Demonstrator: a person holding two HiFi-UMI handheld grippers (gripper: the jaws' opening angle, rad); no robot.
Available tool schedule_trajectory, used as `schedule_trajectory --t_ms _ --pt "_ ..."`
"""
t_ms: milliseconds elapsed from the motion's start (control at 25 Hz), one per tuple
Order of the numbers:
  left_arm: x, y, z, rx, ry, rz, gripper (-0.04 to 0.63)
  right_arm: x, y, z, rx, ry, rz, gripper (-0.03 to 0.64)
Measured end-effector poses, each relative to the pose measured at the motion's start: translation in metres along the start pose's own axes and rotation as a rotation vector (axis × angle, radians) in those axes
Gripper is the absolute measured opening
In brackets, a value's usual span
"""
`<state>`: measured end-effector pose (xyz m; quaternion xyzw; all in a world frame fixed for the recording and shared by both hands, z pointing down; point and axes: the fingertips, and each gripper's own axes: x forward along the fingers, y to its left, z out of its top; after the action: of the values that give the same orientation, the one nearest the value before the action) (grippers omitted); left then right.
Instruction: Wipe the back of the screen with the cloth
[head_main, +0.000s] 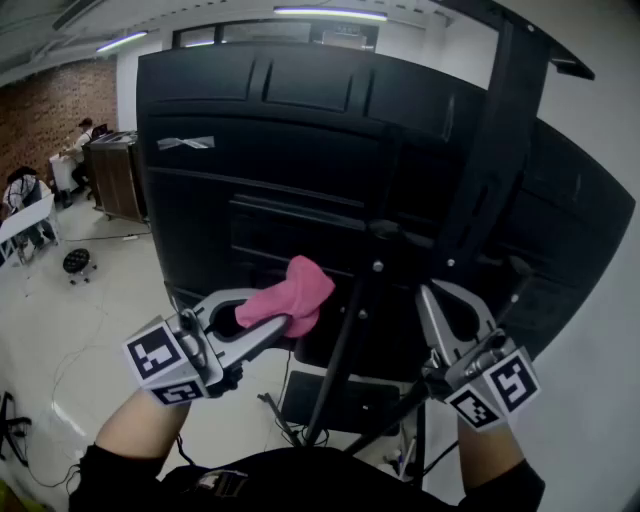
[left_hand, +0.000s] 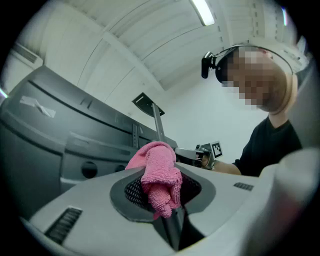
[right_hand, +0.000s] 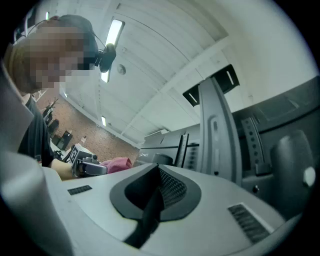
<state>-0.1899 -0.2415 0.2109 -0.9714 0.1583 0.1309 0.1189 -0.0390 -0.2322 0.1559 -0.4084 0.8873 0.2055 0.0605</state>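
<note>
The pink terry cloth (head_main: 292, 298) is gripped as a bunch in the left tool (head_main: 272, 322), whose jaws are closed on its near end, so that a soft lump stands out beyond the tips. It is in front of the lower middle of the black plastic back of the large screen (head_main: 300, 150); whether it touches the panel I cannot tell. I judge the cloth to be light, limp and a little grippy, so it will fold and drag more than slide. The present hold looks suitable, with enough free fabric to press flat. The panel looks stiff, but it has ribs, recesses and a strip of grey tape (head_main: 185, 143) at the far left, where the cloth may catch. The right tool (head_main: 440, 295) is empty with its jaws together, near the black metal stand (head_main: 490, 150) at the right.
</note>
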Motion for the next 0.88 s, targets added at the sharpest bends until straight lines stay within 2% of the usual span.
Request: schedule_trajectory --t_ms 200,320,480,600,680,720,800,880 --pt "-0.040 0.064 0.054 0.100 0.019 0.105 0.095 0.034 0.017 0.039 -0.104 0.005 -0.011 0.000" --pt "-0.064 0.118 0.088 0.175 0.049 0.200 0.095 0.064 0.028 0.063 -0.143 0.004 -0.003 0.000" --pt "-0.108 0.226 0.142 0.289 0.106 0.419 0.095 0.111 0.039 0.083 -0.165 0.012 0.004 0.000" --pt "-0.144 0.319 0.195 0.375 0.136 0.661 0.095 0.120 0.042 0.084 -0.172 0.006 -0.017 0.000" --pt "-0.160 0.370 0.215 0.417 0.191 0.824 0.095 0.119 0.039 0.086 -0.175 -0.004 -0.032 0.000" --pt "-0.161 0.387 0.218 0.432 0.221 0.882 0.095 0.116 0.037 0.087 -0.174 -0.007 -0.037 0.000" --pt "-0.151 0.401 0.225 0.421 0.245 0.933 0.095 0.107 0.032 0.088 -0.171 -0.009 -0.047 0.000" --pt "-0.129 0.396 0.231 0.408 0.251 0.926 0.095 0.097 0.025 0.088 -0.169 -0.009 -0.056 0.000"
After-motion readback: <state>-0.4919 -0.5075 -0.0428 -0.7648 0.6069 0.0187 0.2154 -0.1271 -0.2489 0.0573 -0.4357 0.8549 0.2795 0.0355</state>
